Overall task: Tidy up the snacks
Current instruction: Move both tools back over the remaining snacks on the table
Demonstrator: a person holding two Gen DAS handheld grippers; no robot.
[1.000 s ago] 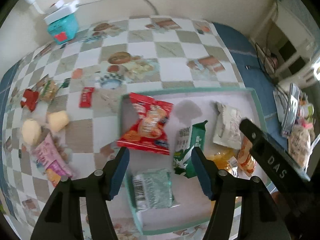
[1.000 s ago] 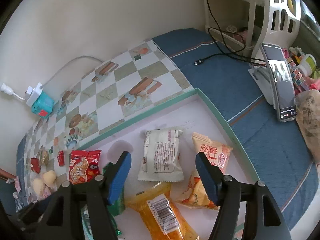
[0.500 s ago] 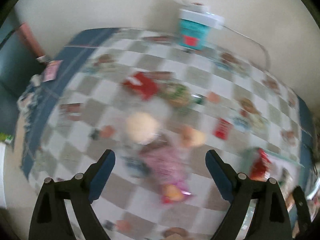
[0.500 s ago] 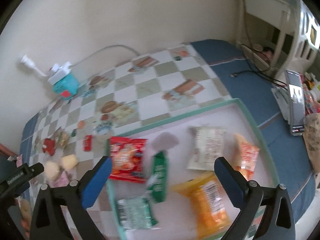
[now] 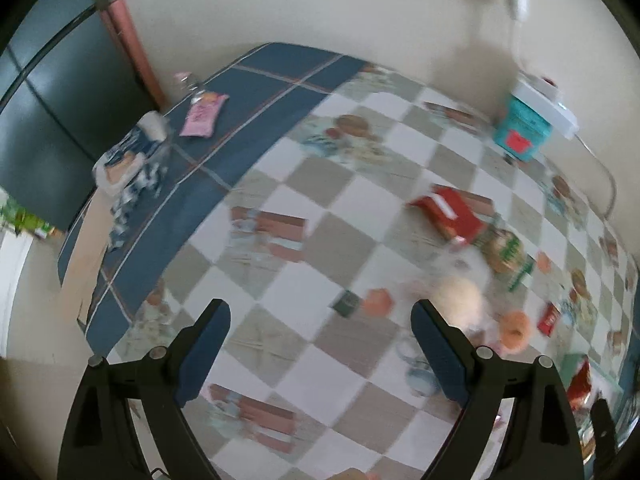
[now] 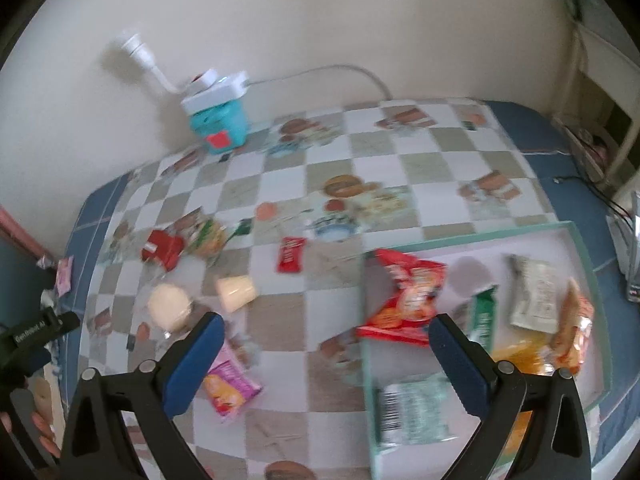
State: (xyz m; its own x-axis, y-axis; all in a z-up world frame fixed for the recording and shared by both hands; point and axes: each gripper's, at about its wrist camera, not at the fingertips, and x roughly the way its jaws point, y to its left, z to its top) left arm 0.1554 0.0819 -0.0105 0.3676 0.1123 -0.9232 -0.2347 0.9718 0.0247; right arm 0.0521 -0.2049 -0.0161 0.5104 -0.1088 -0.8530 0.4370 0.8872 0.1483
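Note:
In the right wrist view a teal-rimmed tray (image 6: 588, 276) at the right holds several snack packets, among them a red one (image 6: 408, 296) and a green one (image 6: 484, 316). Loose snacks lie on the checked cloth to its left: two pale round buns (image 6: 170, 306), a red sachet (image 6: 290, 260), a pink packet (image 6: 230, 386) and a red pack (image 6: 162, 250). My right gripper (image 6: 322, 360) is open and empty above the cloth beside the tray. My left gripper (image 5: 320, 346) is open and empty over the cloth; a bun (image 5: 460, 300) lies by its right finger.
A teal box with a white power strip (image 6: 218, 122) stands by the wall at the back. The blue cloth border holds a pink wrapper (image 5: 202, 114) and crumpled packaging (image 5: 132, 164) at the left edge. A phone and cables (image 6: 632, 248) lie at the far right.
Both grippers opened wider and swung left, away from the tray. The left wrist view now shows the table's left end and the loose snacks; the tray has shifted right in the right view.

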